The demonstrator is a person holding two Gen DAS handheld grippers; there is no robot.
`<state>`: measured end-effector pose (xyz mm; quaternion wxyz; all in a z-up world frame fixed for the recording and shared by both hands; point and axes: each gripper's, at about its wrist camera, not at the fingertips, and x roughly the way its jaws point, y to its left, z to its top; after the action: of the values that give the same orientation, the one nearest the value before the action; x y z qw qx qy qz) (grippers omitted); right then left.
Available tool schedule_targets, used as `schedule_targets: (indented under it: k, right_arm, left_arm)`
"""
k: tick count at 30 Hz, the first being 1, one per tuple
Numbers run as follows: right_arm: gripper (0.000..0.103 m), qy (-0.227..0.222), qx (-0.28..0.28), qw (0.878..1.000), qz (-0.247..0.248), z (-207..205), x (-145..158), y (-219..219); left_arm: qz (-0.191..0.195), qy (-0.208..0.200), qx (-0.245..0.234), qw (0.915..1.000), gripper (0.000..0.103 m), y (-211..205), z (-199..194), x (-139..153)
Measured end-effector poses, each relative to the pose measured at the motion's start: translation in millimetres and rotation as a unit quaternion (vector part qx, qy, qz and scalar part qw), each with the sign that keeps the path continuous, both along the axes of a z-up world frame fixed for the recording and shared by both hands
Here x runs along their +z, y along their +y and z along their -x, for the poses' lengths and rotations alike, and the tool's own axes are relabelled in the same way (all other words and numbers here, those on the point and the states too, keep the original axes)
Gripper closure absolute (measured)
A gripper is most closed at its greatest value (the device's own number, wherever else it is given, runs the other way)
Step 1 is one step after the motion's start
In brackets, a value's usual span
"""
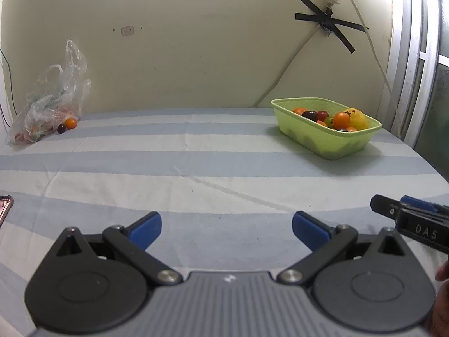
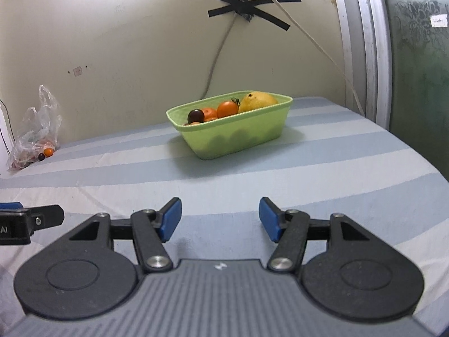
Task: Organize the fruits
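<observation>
A light green basket stands at the far right of the striped cloth, holding several small orange, dark purple and red fruits plus a large yellow one. At the far left a clear plastic bag lies with fruits inside; an orange fruit and a dark one sit at its mouth. My left gripper is open wide over the cloth, nothing between its blue pads. My right gripper is open too, empty, facing the basket from well short of it.
A striped blue and white cloth covers the surface. The wall behind carries black tape and a hanging cable. A window frame rises at the right. A phone's corner shows at the left edge.
</observation>
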<state>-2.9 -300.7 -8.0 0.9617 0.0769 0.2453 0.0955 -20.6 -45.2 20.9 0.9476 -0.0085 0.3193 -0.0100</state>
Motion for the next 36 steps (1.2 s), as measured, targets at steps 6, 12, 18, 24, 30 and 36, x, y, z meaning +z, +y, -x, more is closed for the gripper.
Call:
schedule_targets:
  k: [6,12,18,24,30,36]
  right_arm:
    - [0.036,0.006,0.007,1.0,-0.002,2.8,-2.2,2.0]
    - [0.029,0.006,0.01,1.0,-0.011,3.2,-1.7,0.3]
    - [0.028,0.004,0.008,1.0,-0.01,4.2,-1.7,0.4]
    - [0.028,0.006,0.008,1.0,-0.012,3.3,-1.5,-0.5]
    - [0.028,0.006,0.008,1.0,-0.012,3.1,-1.4,-0.6]
    - [0.028,0.007,0.008,1.0,-0.015,2.9,-1.1,-0.1]
  left_arm:
    - [0.001,0.007,0.012,0.9999,0.0,3.4,-4.0,-6.0]
    - [-0.002,0.013,0.012,0.9999,0.0,0.8,-10.6,-10.4]
    - [-0.019,0.016,0.018,0.9995,0.0,-1.1,-16.2,-15.8]
    - [-0.016,0.016,0.021,0.9995,0.0,1.9,-19.0,-17.9]
    - [-0.019,0.012,0.026,0.9994,0.0,2.0,-19.0,-19.0]
    - [-0.027,0.004,0.031,0.9992,0.0,2.6,-18.1,-15.7]
